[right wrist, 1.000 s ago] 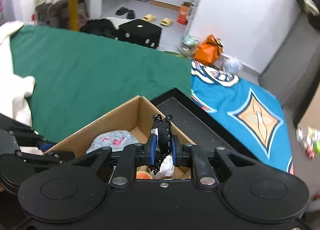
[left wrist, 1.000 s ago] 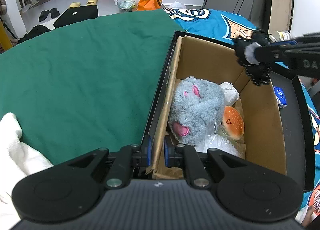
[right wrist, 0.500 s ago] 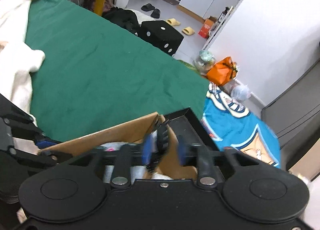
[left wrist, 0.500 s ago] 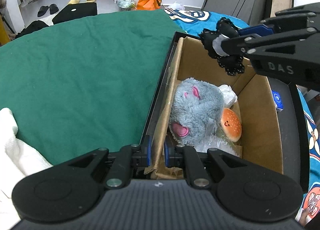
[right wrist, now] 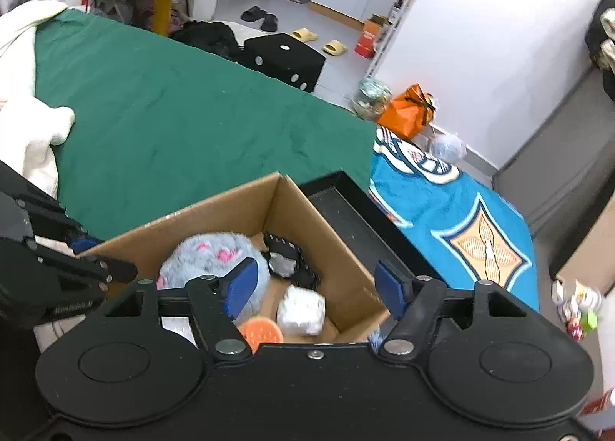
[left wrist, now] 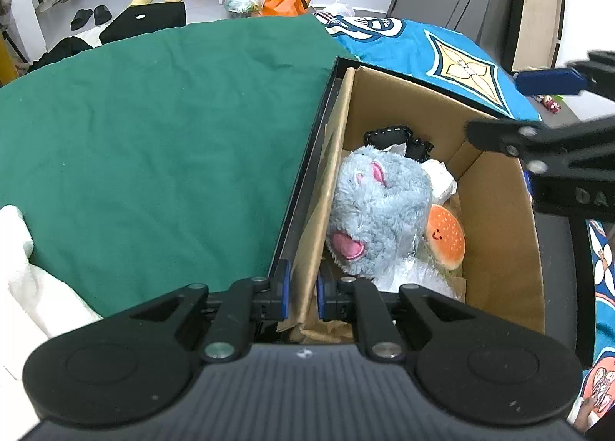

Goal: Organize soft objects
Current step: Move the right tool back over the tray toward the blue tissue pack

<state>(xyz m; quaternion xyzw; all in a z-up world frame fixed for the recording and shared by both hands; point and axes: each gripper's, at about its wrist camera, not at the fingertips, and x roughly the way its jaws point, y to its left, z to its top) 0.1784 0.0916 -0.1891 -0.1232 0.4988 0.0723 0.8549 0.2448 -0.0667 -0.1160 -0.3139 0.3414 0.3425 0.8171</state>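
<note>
An open cardboard box (left wrist: 496,249) (right wrist: 230,206) holds a grey plush (left wrist: 380,210) (right wrist: 207,256), an orange burger plush (left wrist: 446,235) (right wrist: 261,331) and a white wrapped bundle (left wrist: 442,183) (right wrist: 300,310). A black frilly soft item (left wrist: 396,135) (right wrist: 292,260) lies loose at the box's far end. My left gripper (left wrist: 303,289) is shut on the box's near left wall. Above the box's right side, my right gripper (right wrist: 315,289) (left wrist: 526,106) has its jaws opening, with nothing between the blue pads.
The box stands in a black tray (left wrist: 307,172) (right wrist: 346,203) on a bed. A green cover (left wrist: 173,133) spreads to the left, a blue patterned cloth (left wrist: 442,53) lies behind, and a white blanket (left wrist: 23,279) is at the near left.
The right gripper let go of the black frilly item, which now lies in the box. Its jaws went from shut to wide apart, and it drew back to the right.
</note>
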